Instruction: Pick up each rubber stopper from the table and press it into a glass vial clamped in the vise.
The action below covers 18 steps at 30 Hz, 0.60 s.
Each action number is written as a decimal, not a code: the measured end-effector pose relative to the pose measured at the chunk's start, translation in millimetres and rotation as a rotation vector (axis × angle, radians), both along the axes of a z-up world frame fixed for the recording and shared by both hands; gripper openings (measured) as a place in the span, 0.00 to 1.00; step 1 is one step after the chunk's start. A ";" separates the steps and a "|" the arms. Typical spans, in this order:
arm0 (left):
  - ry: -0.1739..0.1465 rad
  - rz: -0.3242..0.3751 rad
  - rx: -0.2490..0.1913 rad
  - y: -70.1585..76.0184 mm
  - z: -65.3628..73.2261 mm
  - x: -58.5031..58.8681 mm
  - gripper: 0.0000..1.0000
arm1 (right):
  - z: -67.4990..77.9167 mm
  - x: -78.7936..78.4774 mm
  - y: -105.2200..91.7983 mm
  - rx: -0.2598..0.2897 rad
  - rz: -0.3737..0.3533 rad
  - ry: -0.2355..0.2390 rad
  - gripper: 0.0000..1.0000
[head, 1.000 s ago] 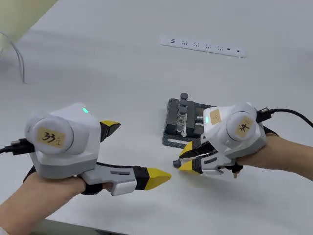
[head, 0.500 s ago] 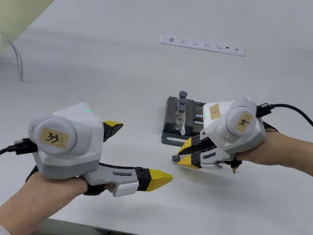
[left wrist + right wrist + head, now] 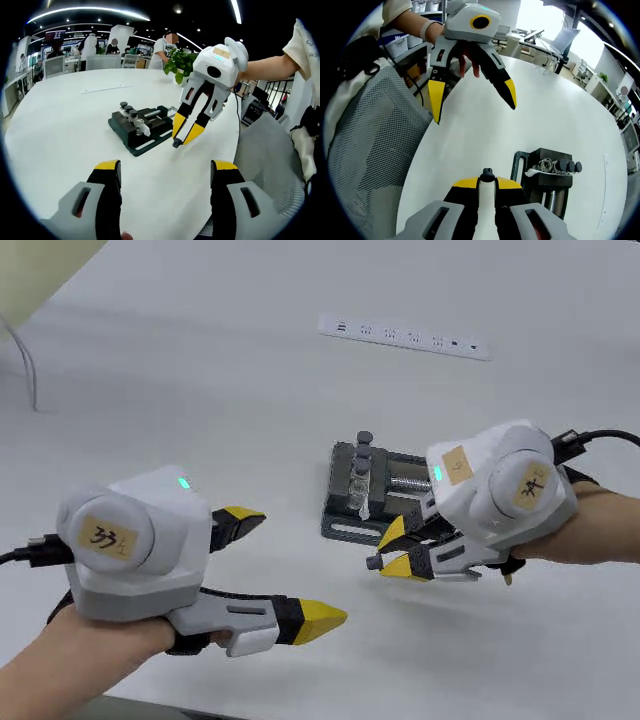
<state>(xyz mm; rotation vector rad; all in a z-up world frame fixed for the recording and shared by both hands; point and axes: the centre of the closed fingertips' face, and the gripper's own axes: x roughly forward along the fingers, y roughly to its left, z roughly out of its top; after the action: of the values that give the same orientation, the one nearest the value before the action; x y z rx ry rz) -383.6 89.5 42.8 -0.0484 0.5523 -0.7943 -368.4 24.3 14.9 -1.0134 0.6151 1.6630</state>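
The black vise (image 3: pixel 365 502) stands on the white table (image 3: pixel 200 390) with a row of glass vials (image 3: pixel 360 480) clamped upright in it. The vials farthest from the person wear dark stoppers. The nearest one shows clear glass, and I cannot tell whether it is capped.

Just right of the vise on its near side, the right gripper (image 3: pixel 382 554) has its yellow-tipped jaws pinched on a small dark rubber stopper (image 3: pixel 374 562). The stopper is held off the table and apart from the vials.

Well to the left of the vise, the left gripper (image 3: pixel 288 565) has its jaws spread wide with nothing between them.

A tan sticker (image 3: pixel 105 537) on its housing reads "33", followed by a mark I cannot make out. The handwriting on the right gripper's sticker (image 3: pixel 533 486) is illegible.

Beyond the vise lies a white power strip (image 3: pixel 405 336).
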 end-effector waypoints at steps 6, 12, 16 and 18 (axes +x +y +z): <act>0.000 -0.024 -0.007 -9.3 4.2 0.8 0.63 | 16.2 -8.6 0.2 -0.004 0.075 -0.030 0.06; 0.018 -0.080 -0.018 -21.6 6.3 0.1 0.50 | 29.1 -12.2 5.0 -0.012 0.151 -0.067 0.06; 0.022 -0.122 -0.035 -30.4 11.4 -0.4 0.39 | 35.4 -15.3 7.8 -0.034 0.225 -0.114 0.06; 0.026 -0.143 -0.048 -35.4 14.4 -0.8 0.31 | 36.3 -16.4 9.2 -0.043 0.255 -0.132 0.06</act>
<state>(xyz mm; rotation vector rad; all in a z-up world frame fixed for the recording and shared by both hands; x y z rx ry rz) -384.4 54.1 57.2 -0.0641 0.5654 -0.9471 -384.8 33.5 51.2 -1.2637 0.4503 1.7913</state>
